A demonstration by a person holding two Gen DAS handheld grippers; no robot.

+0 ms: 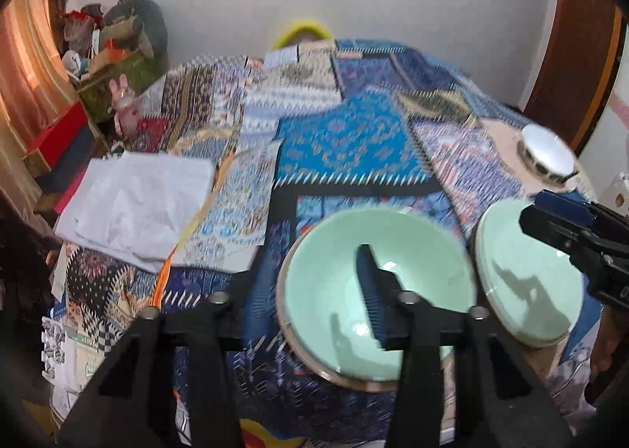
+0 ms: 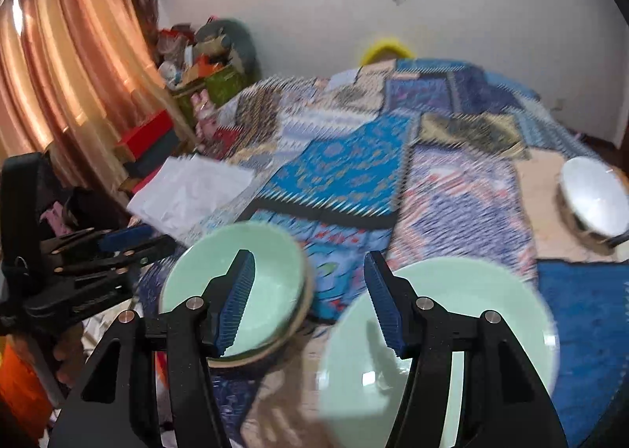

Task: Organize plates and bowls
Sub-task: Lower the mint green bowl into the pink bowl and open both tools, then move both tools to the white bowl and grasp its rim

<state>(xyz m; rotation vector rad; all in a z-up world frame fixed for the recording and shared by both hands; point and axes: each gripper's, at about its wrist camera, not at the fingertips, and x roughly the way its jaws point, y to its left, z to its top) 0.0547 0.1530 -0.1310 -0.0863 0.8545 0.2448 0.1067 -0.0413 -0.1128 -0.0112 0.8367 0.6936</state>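
Left gripper (image 1: 314, 282) straddles green bowl (image 1: 377, 290) rim (apart).

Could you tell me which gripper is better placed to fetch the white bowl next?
Probably the right gripper: the white bowl lies on its side, beyond its green bowl, and its jaws are open and empty.

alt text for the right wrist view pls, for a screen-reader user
The right tongs hang open and empty above two mint-green bowls on a patchwork cloth: the left green bowl, seemingly nested in another dish, and the right green bowl. The left tongs enter from the left edge; a white bowl sits far right.
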